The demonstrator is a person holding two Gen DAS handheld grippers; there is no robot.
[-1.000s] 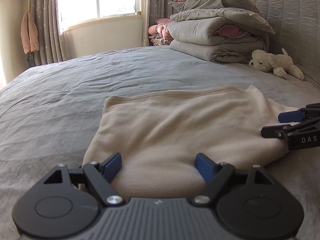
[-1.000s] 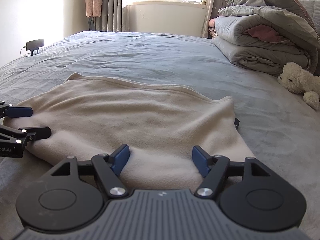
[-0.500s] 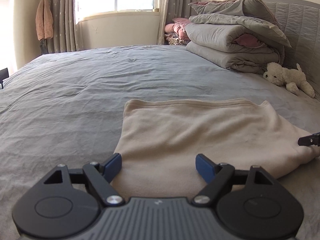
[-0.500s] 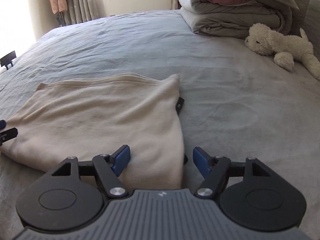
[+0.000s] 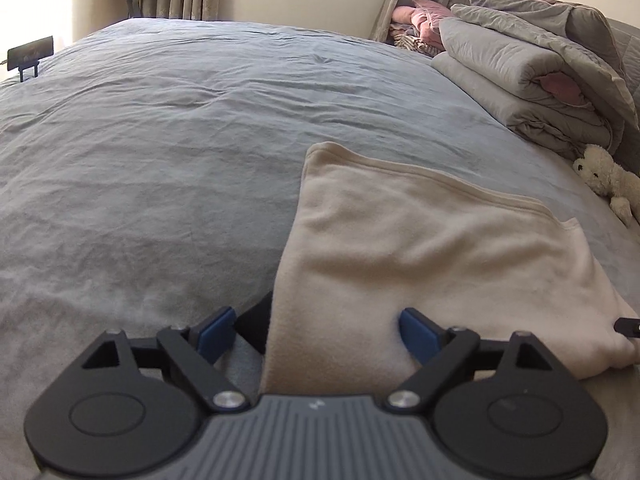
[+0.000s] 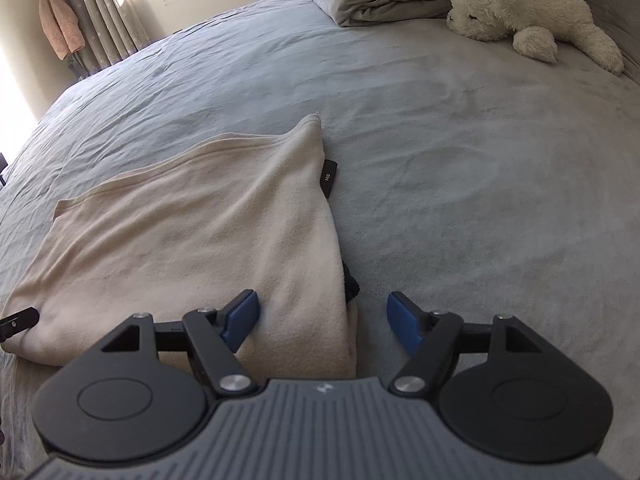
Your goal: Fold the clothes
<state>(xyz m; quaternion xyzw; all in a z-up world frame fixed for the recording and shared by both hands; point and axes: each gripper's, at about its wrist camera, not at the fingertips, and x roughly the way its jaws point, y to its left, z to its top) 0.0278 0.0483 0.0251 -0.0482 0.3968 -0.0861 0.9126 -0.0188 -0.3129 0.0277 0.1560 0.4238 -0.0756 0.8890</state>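
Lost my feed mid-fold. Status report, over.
Left gripper opening, right gripper open, nothing held. Cream garment lies folded flat on grey bed, each gripper straddling a near corner. Nothing in the way.

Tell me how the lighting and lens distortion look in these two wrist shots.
Left wrist view: daylight blows out the upper left corner, the grey bedsheet bulges from fisheye curvature, and the cream fleece garment is evenly lit. Right wrist view: the bright window washes out the left edge, the horizon tilts, and the white plush toy dog stays sharp.
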